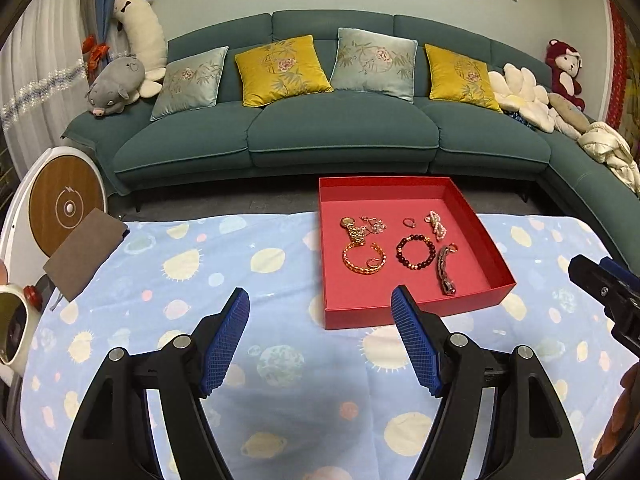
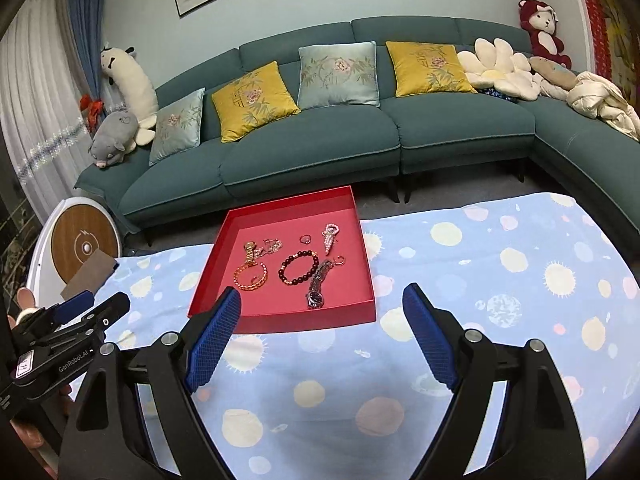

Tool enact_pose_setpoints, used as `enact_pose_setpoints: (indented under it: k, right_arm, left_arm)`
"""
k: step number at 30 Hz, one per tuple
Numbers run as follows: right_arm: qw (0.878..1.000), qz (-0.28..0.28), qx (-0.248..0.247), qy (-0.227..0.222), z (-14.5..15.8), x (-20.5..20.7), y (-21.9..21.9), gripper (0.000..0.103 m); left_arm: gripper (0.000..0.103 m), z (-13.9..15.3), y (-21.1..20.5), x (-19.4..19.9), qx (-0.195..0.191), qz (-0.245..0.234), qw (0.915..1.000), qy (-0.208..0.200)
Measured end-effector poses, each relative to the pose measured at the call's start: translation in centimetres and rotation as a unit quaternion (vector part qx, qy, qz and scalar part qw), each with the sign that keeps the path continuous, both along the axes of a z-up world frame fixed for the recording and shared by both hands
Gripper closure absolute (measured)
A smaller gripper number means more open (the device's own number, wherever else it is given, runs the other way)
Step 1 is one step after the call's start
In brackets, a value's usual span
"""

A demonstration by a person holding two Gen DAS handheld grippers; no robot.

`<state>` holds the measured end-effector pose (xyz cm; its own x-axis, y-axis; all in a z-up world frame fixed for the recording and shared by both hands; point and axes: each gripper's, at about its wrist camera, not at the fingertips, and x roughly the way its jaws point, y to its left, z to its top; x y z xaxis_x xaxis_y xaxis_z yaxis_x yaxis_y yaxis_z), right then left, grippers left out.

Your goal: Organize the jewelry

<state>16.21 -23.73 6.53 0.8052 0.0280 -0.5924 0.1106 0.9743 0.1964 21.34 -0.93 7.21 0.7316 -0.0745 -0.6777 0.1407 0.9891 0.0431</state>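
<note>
A red tray sits on the blue planet-print cloth at the table's far edge. In it lie a gold bangle, a gold watch, a dark bead bracelet, a silver watch, a pearl hair clip, a small ring and a thin chain. My left gripper is open and empty, just short of the tray's near left corner. My right gripper is open and empty, at the tray's near edge.
A brown cloth pouch lies at the table's far left corner. A round white and wood device stands beyond it. A teal sofa with cushions and plush toys runs behind the table. A white mug sits at the left edge.
</note>
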Motion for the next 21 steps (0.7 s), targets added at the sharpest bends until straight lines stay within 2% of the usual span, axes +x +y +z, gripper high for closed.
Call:
enact_pose_setpoints:
  k: [7, 11, 21]
  right_arm:
    - [0.999, 0.014, -0.005, 0.039, -3.0, 3.2, 0.9, 0.023]
    - [0.998, 0.030, -0.026, 0.056, -4.2, 3.8, 2.1, 0.023]
    - [0.997, 0.034, -0.032, 0.060, -4.6, 3.4, 2.4, 0.023]
  left_arm:
    - [0.033, -2.8, -0.8, 1.8, 0.030, -0.001, 0.9992, 0.028]
    - [0.033, -4.0, -1.2, 2.3, 0.040, -0.007, 0.9982, 0.044]
    - [0.032, -4.0, -1.5, 1.9, 0.034, -0.001, 0.9986, 0.040]
